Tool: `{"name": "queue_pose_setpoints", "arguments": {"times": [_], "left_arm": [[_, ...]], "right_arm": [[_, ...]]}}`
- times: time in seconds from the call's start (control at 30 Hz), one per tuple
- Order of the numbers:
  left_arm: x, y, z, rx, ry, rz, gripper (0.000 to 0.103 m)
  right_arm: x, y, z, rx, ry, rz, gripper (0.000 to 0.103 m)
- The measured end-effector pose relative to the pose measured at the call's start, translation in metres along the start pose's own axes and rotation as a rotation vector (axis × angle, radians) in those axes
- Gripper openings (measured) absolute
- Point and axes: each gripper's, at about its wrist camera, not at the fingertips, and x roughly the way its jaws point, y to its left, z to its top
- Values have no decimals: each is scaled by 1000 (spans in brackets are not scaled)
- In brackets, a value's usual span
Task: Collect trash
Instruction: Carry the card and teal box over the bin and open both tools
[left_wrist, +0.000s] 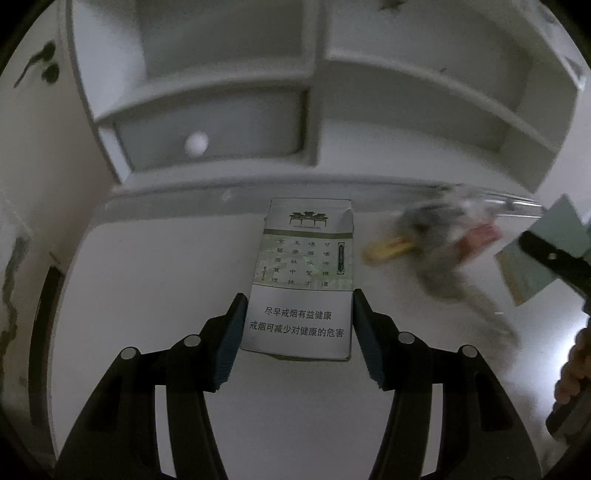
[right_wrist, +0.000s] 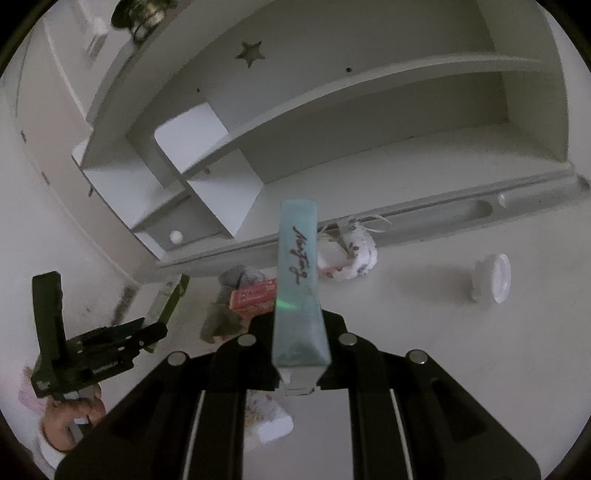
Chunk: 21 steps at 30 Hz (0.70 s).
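Note:
A white and green cigarette pack (left_wrist: 303, 280) sits between the pads of my left gripper (left_wrist: 299, 295), which is shut on its lower sides and holds it just above the white desk (left_wrist: 147, 295). My right gripper (right_wrist: 299, 321) is shut on a teal cigarette pack (right_wrist: 298, 280) that stands up edge-on between the fingers. The left wrist view catches that teal pack (left_wrist: 539, 254) and a black finger (left_wrist: 554, 258) at the right edge. In the right wrist view the left gripper (right_wrist: 151, 330) shows at the left with its pack (right_wrist: 170, 299).
A grey crumpled bag with a red box (right_wrist: 255, 295) lies on the desk between the grippers, next to a yellow scrap (left_wrist: 388, 247). Further right lie a crumpled white patterned wrapper (right_wrist: 351, 251) and a clear plastic lid (right_wrist: 496, 277). A white shelf unit (left_wrist: 317, 110) with a knobbed drawer (left_wrist: 196, 142) backs the desk.

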Motion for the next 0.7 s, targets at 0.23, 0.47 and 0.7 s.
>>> {"name": "queue_pose_setpoints", "arguments": {"times": [0.23, 0.47, 0.7], "left_arm": [[-58, -114, -15, 190, -108, -228, 56], [-132, -311, -82, 544, -120, -645, 56], [-142, -458, -210, 857, 90, -864, 54]], "right_arm": [[-135, -53, -24, 65, -122, -17, 13], [-334, -151, -100, 192, -243, -290, 13], [-398, -265, -215, 432, -97, -511, 13]]}}
